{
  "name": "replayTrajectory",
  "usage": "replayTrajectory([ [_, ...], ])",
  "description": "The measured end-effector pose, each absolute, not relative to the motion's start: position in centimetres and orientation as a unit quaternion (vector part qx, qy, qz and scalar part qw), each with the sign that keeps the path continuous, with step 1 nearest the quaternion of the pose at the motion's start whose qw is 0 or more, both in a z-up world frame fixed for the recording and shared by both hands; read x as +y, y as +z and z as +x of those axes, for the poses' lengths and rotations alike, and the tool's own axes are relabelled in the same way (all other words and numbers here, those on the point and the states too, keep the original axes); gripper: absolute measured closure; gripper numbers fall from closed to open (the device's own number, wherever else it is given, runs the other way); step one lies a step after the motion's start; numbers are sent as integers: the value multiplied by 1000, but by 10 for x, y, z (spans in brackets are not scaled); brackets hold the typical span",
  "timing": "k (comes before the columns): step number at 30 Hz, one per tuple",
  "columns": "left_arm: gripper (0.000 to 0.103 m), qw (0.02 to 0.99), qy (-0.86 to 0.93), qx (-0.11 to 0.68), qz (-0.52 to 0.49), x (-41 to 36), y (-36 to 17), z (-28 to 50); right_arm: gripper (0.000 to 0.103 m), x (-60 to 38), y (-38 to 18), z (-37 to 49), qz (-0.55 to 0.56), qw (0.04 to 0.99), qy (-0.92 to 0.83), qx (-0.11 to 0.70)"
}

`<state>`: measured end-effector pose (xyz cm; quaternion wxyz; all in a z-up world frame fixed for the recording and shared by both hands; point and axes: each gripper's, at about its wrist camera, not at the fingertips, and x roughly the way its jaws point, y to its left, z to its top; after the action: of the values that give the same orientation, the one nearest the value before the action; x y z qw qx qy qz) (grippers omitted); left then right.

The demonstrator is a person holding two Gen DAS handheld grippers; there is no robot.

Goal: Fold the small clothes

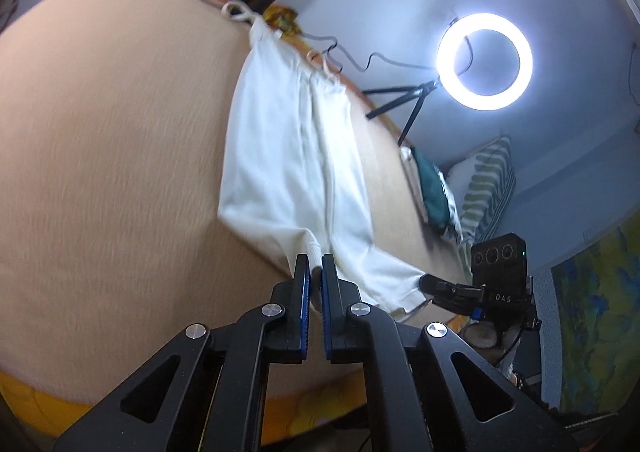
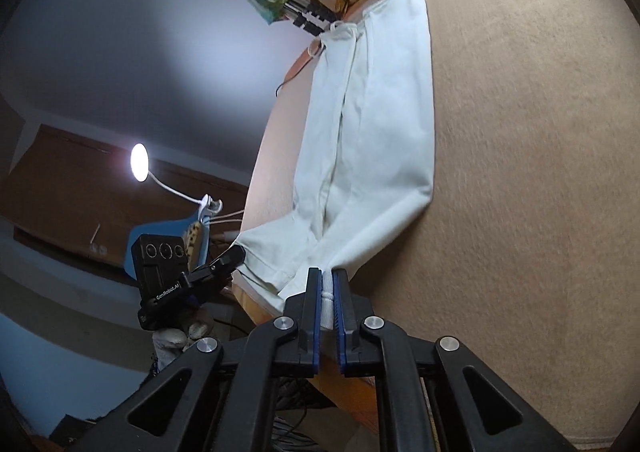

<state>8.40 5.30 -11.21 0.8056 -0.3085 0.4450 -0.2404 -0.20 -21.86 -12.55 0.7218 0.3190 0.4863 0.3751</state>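
Note:
A small white garment (image 1: 288,156) with shoulder straps lies stretched along the tan fabric surface (image 1: 100,152). My left gripper (image 1: 314,272) is shut on one near corner of its hem. My right gripper (image 2: 327,284) is shut on the other near corner, with white ribbed cloth pinched between the blue pads. The garment also shows in the right wrist view (image 2: 376,124), with its straps at the far edge. Each view shows the other gripper at the garment's near hem: the right one (image 1: 430,282) and the left one (image 2: 234,254).
A lit ring light (image 1: 485,61) on a small tripod stands beyond the surface's far edge. A striped pillow (image 1: 486,188) and green cloth lie beside it. A desk lamp (image 2: 139,163) and a blue chair (image 2: 168,232) are off the surface's left side. Cables run along the orange edge.

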Motion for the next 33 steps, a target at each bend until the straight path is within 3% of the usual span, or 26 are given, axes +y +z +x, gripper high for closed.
replayTrajectory([
  [8,99,824,-227,427,-294,52,-98,126,99,-217,-105,35,314,754,343,464],
  [23,100,827,-171,450,-291,53,-131,191,99,-217,-147,105,342,750,265,500],
  [26,100,829,-171,448,-288,53,-130,194,91,-221,-150,110,346,743,265,508],
  [28,94,835,-176,444,-274,53,-125,191,67,-228,-147,109,350,745,270,499],
  [29,84,839,-175,444,-263,53,-123,189,64,-232,-142,108,341,755,271,490],
  [31,73,845,-172,444,-245,54,-120,185,64,-235,-129,103,307,777,280,472],
  [33,73,847,-181,444,-229,53,-119,180,64,-232,-123,99,279,785,295,467],
])
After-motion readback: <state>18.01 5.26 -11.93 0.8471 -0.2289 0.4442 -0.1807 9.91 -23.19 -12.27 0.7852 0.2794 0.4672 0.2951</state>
